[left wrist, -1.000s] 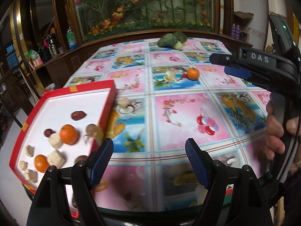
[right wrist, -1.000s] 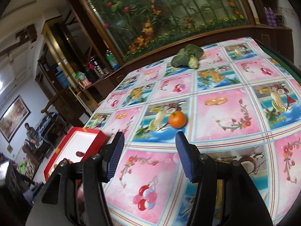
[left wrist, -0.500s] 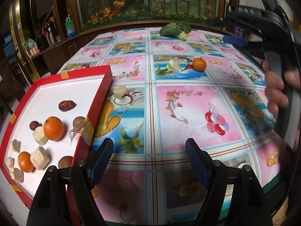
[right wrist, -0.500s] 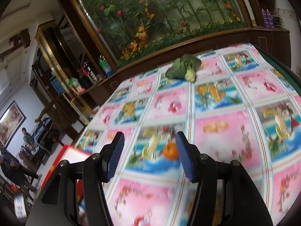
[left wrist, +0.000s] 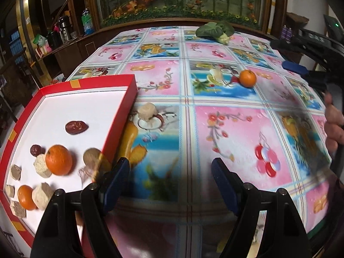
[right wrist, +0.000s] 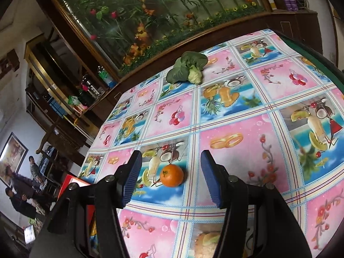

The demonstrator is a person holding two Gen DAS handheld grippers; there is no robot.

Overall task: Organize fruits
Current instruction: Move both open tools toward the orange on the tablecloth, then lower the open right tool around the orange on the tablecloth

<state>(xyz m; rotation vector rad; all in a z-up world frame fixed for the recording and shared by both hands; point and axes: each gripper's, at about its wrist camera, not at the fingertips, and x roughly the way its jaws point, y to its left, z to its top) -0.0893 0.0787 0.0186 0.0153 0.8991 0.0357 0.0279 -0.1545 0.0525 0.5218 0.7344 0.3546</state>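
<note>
Looking from the left wrist, the left gripper (left wrist: pixel 171 172) hangs open and empty over the tablecloth (left wrist: pixel 228 129), beside the red tray (left wrist: pixel 120 129) that holds two oranges, dates and pale cubes; a loose orange (left wrist: pixel 248 78) lies well ahead to the right, near the right gripper (left wrist: pixel 294 67) at the frame edge. From the right wrist, the right gripper's jaws stand open with the orange (right wrist: pixel 171 175) on the cloth between them, touching neither; a green vegetable (right wrist: pixel 187 68) lies far beyond.
</note>
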